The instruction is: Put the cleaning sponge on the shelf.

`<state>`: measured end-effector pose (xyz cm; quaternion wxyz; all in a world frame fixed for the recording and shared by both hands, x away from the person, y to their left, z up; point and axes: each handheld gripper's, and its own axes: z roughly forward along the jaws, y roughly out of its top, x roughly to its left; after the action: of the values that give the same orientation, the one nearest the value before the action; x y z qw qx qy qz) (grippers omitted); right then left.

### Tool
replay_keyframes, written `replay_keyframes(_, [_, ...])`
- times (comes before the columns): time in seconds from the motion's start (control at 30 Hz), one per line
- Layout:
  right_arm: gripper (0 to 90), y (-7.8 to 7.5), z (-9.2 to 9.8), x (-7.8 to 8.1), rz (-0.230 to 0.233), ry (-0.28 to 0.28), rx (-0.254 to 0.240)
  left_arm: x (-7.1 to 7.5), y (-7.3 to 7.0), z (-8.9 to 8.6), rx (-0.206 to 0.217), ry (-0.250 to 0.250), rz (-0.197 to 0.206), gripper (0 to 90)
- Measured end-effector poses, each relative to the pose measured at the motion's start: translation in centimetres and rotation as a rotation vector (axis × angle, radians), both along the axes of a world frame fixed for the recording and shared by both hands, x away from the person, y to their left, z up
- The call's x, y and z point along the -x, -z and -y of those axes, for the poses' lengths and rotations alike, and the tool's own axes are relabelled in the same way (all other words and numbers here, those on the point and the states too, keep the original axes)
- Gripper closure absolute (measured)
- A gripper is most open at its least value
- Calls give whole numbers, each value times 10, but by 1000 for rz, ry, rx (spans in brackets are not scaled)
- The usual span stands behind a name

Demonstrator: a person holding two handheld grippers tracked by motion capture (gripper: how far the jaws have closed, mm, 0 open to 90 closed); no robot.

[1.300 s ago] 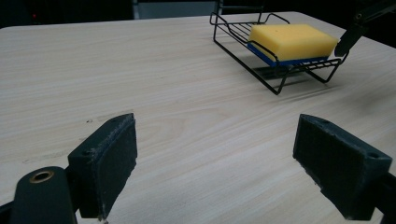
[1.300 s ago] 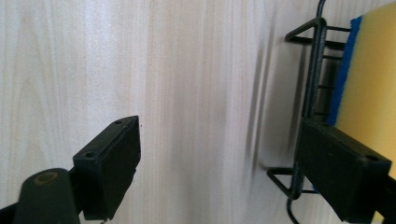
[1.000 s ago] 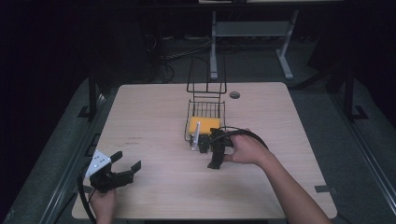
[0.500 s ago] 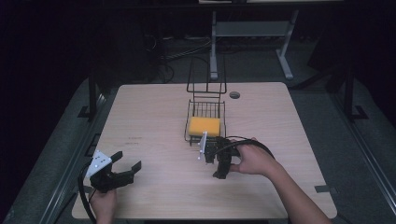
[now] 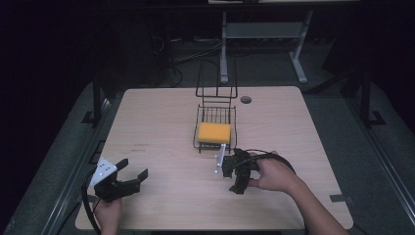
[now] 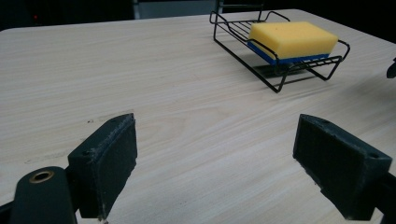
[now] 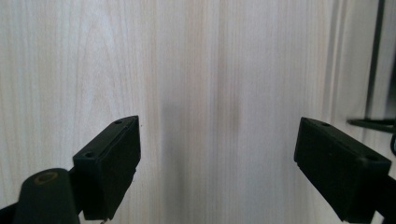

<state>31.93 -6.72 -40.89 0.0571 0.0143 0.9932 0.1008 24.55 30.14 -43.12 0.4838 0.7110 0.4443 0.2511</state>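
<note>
The left tool (image 5: 128,177) is resting at the near left corner of the tabletop (image 5: 161,122), its jaws standing wide apart with nothing between them. The right tool (image 5: 239,172) is lying near the tabletop's near middle, jaws likewise spread wide and gripping nothing, over bare wood in the right gripper view. Just beyond the right tool, the yellow sponge (image 5: 214,132) is lying flat in the black wire rack (image 5: 197,128), near the tabletop's centre and well apart from the left tool. Bare tabletop is stretching wide between the left tool and the rack. In the left gripper view the sponge (image 6: 293,39) is showing a blue underside layer.
</note>
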Motion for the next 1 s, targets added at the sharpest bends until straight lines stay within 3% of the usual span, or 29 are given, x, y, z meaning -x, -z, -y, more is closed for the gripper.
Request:
replay_keyframes(0.7, [144, 7, 30, 14, 2, 43, 3, 0, 0, 1, -6, 2, -1, 130])
replay_keyframes(1.0, [145, 16, 46, 19, -24, 80, -16, 0, 0, 2, -16, 6, -2, 130])
